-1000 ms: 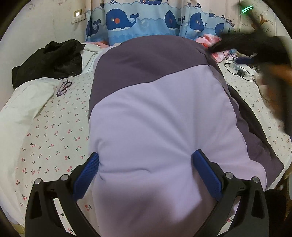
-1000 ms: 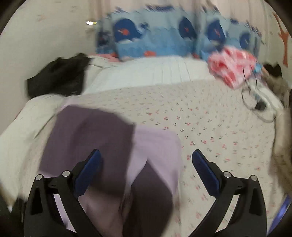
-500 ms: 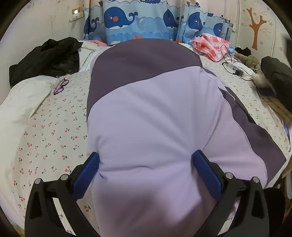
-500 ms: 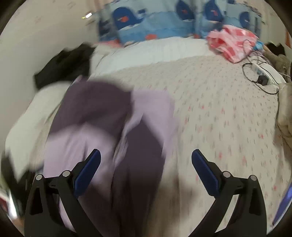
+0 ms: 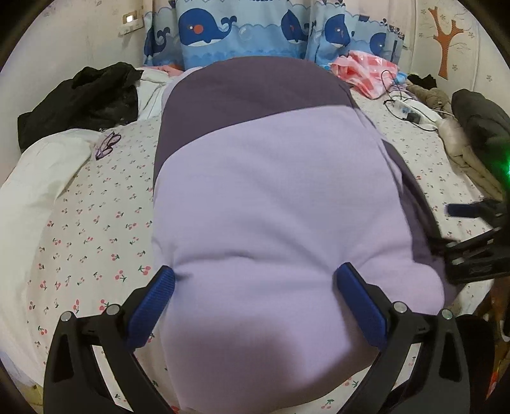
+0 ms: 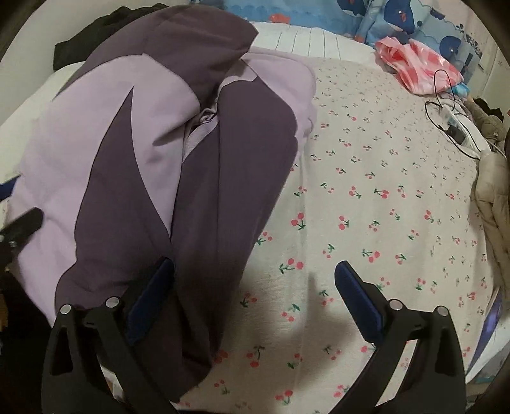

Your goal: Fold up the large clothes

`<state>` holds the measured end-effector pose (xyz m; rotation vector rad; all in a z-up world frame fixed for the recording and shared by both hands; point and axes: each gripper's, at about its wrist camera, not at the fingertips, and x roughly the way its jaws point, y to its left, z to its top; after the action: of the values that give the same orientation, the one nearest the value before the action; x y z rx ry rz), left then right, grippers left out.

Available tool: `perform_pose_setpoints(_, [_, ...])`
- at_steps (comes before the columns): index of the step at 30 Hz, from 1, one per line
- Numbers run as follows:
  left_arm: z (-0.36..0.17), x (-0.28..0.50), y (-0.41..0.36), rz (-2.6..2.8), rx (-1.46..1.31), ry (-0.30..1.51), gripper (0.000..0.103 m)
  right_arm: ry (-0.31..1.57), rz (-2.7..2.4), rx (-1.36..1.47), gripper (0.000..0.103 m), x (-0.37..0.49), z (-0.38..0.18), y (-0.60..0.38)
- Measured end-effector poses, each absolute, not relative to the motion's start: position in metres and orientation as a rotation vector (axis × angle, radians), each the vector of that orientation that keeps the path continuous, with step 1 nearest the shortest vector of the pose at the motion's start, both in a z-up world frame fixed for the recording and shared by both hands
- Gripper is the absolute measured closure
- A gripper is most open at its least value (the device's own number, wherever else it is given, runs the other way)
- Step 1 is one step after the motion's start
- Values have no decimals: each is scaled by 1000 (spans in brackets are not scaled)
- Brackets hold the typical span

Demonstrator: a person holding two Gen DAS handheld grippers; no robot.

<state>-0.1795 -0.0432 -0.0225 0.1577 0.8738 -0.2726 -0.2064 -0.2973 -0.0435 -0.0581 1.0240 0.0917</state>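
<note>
Left gripper [image 5: 254, 283]: jaws stood wide apart, blue pads on either side of the near end of the garment, nothing pinched between them.
Left pad [image 5: 152, 302]: sat at the garment's left edge, over the cherry-print sheet.
Garment [image 5: 271, 207]: a large lilac and dark purple piece lay lengthwise down the bed, lilac end nearest, dark purple end toward the curtain.
Sheet [image 5: 89, 223]: white with small red cherries, bare to the left of the garment.
Black clothes [image 5: 79, 102]: heaped at the far left corner of the bed.
Glasses [image 5: 106, 145]: lay on the sheet near the black clothes, just left of the garment.
Curtain [image 5: 255, 28]: blue with whales, behind the bed.
Pink bag [image 5: 366, 73]: lay at the far right, by the curtain, with a black cable beside it.
Right gripper [image 6: 254, 283]: jaws stood wide apart and held nothing; its left finger lay over the garment's dark edge, its right finger over bare sheet.
Garment from the right wrist view [image 6: 153, 159]: bunched in folds on the left half of the bed, dark purple panels on top of lilac.
Right gripper in the left wrist view [image 5: 471, 242]: showed at the garment's right edge, blurred.
Beige coat [image 6: 492, 191]: lay along the bed's right edge.
</note>
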Motion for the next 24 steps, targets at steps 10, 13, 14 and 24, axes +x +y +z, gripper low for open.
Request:
perform_pose_setpoints(10, [-4, -173, -13, -392, 52, 905, 6, 1039, 134, -24, 7, -207, -33, -308])
perform_pose_setpoints(13, [-7, -161, 9, -388, -46, 935, 6, 919, 139, 79, 7, -195, 10, -317])
perform_pose_setpoints(14, [-14, -157, 11, -401, -59, 961, 6, 891, 135, 103, 7, -187, 21, -317])
perform_pose_setpoints(24, [-26, -166, -4, -373, -14, 890, 5, 1005, 71, 145, 7, -26, -60, -291])
